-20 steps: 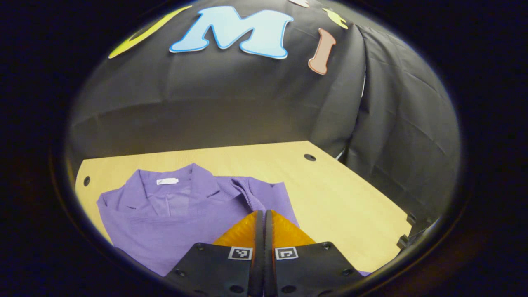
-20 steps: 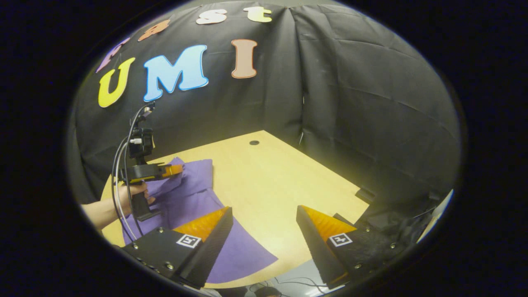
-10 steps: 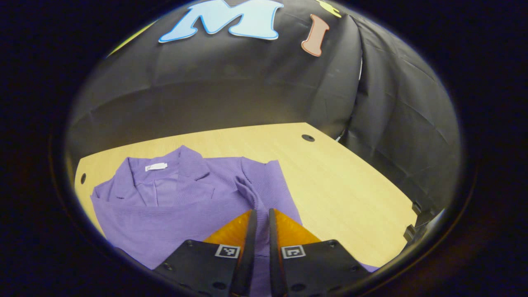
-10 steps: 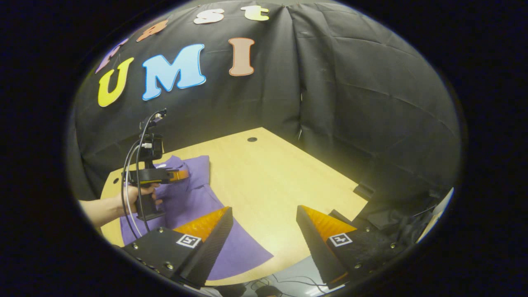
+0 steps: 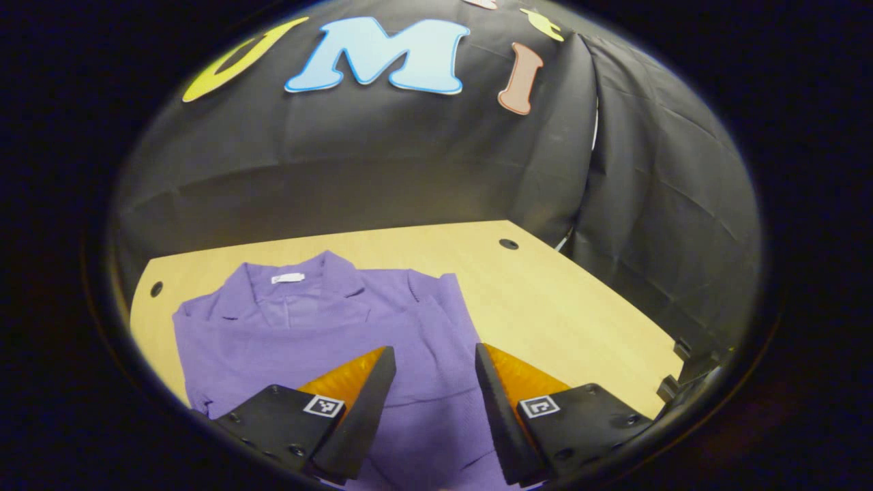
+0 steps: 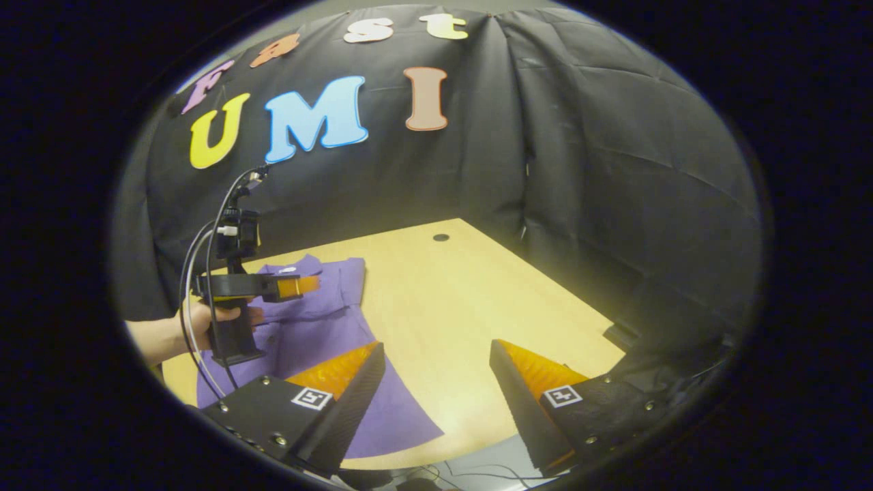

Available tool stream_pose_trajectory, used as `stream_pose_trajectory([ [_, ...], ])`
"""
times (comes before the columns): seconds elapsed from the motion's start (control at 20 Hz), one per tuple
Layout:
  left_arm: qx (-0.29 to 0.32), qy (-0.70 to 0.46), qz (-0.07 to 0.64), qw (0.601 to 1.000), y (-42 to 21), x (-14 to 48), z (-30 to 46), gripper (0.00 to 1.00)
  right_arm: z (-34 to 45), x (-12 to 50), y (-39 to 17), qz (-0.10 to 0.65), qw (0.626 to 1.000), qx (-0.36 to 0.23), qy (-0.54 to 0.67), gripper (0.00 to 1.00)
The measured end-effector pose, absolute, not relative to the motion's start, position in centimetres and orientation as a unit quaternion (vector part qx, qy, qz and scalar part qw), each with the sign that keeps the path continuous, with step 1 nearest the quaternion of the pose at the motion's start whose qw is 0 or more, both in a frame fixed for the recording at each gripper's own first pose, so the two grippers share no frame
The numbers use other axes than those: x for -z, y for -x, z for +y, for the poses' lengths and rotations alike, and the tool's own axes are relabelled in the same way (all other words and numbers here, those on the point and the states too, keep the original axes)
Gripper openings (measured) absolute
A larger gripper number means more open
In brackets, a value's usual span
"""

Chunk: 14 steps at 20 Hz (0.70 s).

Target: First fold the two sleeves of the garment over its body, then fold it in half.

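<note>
- Purple shirt [image 5: 327, 334] flat on tabletop [image 5: 559, 307], under left claw [image 5: 430, 354].
- Left claw fingers apart, empty; they were pinched on the sleeve 1 s ago.
- Right claw [image 6: 436, 351] apart at shirt's hem.

From my remote station I saw a pale, light-wood tabletop [image 5: 566, 307] with a smooth laminate look, brightly lit from above so that it glowed yellowish. Small round dark holes [image 5: 508, 243] were set near its far corners, another showing at the left edge [image 5: 156, 288]. Black creased cloth walls [image 6: 614, 170] enclosed the booth, meeting in a vertical seam [image 6: 525, 170] at the far corner, where a thin sliver of light came through. In the right gripper view, past the table's near edge, I made out a pale grey floor [image 6: 477, 467] with thin dark cables [image 6: 436, 470] lying on it.
</note>
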<state>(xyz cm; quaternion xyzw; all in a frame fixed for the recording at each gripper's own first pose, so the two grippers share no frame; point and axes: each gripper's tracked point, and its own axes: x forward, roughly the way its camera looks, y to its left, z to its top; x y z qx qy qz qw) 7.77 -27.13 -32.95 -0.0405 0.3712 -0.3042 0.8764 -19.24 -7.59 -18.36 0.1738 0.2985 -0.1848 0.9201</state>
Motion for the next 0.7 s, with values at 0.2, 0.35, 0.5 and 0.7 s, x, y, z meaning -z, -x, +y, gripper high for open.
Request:
stream_pose_trajectory([
  [0.2, 0.268, 0.024, 0.351, 0.897, -4.6, 30.6, -22.2, 0.85, -6.6, 19.0, 18.5, 0.288, 0.936, 0.11, -0.172, 0.96],
  [0.35, 0.234, 0.028, 0.341, 0.91, -1.5, 29.2, -18.0, 0.93, -5.8, 20.6, 18.8, 0.299, 0.938, 0.062, -0.163, 0.96],
  [0.5, 0.199, 0.034, 0.348, 0.915, 1.9, 28.8, -13.5, 0.93, -5.0, 22.1, 19.7, 0.315, 0.936, 0.038, -0.154, 0.97],
  [0.7, 0.172, 0.039, 0.35, 0.92, 6.2, 28.5, -7.8, 0.96, -3.7, 23.9, 20.7, 0.329, 0.93, 0.031, -0.162, 0.96],
])
